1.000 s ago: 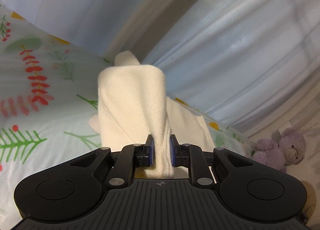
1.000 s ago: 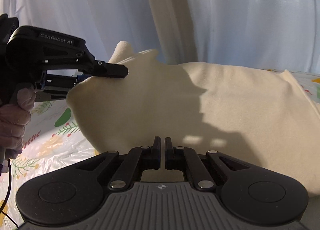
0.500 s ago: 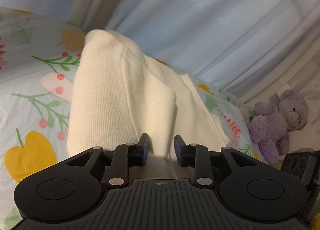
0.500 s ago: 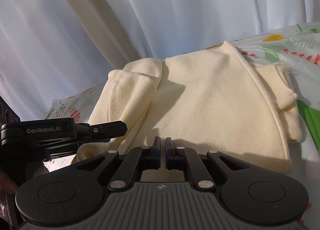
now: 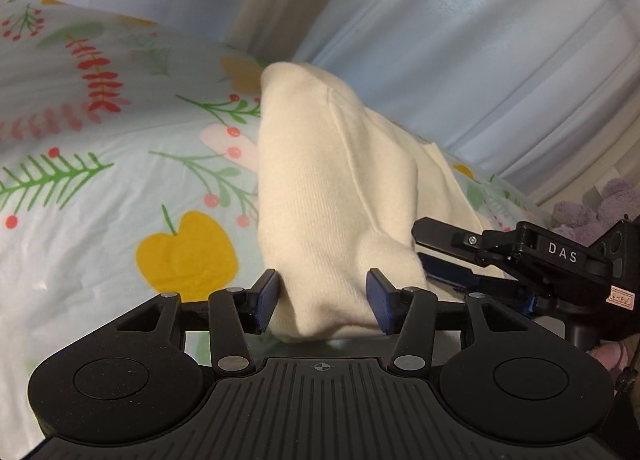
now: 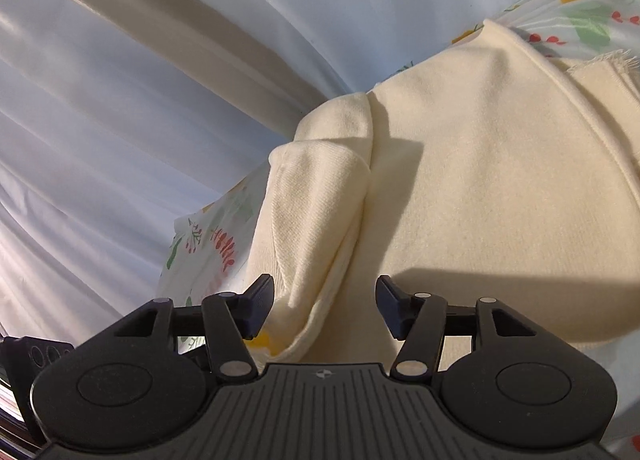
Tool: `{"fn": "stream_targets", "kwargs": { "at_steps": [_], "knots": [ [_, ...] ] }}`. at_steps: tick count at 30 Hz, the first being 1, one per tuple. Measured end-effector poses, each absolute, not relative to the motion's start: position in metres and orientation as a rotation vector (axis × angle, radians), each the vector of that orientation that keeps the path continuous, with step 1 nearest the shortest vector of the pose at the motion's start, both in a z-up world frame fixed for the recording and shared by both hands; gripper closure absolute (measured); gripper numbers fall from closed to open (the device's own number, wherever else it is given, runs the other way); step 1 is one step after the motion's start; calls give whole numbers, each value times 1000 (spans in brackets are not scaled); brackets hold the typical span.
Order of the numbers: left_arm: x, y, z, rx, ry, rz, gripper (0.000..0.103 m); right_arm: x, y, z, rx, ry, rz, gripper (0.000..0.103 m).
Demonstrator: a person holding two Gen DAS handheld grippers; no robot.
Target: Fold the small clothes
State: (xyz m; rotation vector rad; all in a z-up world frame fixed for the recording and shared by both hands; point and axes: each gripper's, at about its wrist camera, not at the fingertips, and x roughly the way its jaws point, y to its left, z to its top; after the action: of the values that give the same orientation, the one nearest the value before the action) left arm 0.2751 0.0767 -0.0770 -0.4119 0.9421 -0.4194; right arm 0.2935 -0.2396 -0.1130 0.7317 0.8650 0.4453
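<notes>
Cream knit garment [image 5: 336, 188] lies folded on the floral sheet [image 5: 120, 164] — both grippers' jaws opening, cloth between, unpressed — squaring up remains at six o'clock.

A cream knit garment [image 6: 480, 188] lies folded on the leaf-and-fruit-printed sheet [image 5: 100, 188], its rolled sleeve edge bunched up along one side.

Both cameras sit low and close, each looking forward and down along its own fingers. They share the cream garment [image 5: 332, 196] [image 6: 480, 188], the floral sheet [image 5: 100, 180] [image 6: 208, 244] and the white curtain [image 5: 500, 40] [image 6: 160, 60].
</notes>
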Motion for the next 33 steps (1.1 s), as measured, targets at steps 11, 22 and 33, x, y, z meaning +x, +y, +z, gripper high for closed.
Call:
{"fn": "stream_targets", "kwargs": {
  "at_steps": [11, 22, 33],
  "knots": [
    [280, 60, -87, -373, 989, -382, 41, 327, -223, -118, 674, 883, 475, 57],
    [279, 57, -86, -352, 978, -392, 40, 338, -229, -129, 757, 909, 485, 73],
    [251, 48, -74, -234, 939, -421, 41, 316, -203, -75, 345, 696, 466, 90]
  ]
}}
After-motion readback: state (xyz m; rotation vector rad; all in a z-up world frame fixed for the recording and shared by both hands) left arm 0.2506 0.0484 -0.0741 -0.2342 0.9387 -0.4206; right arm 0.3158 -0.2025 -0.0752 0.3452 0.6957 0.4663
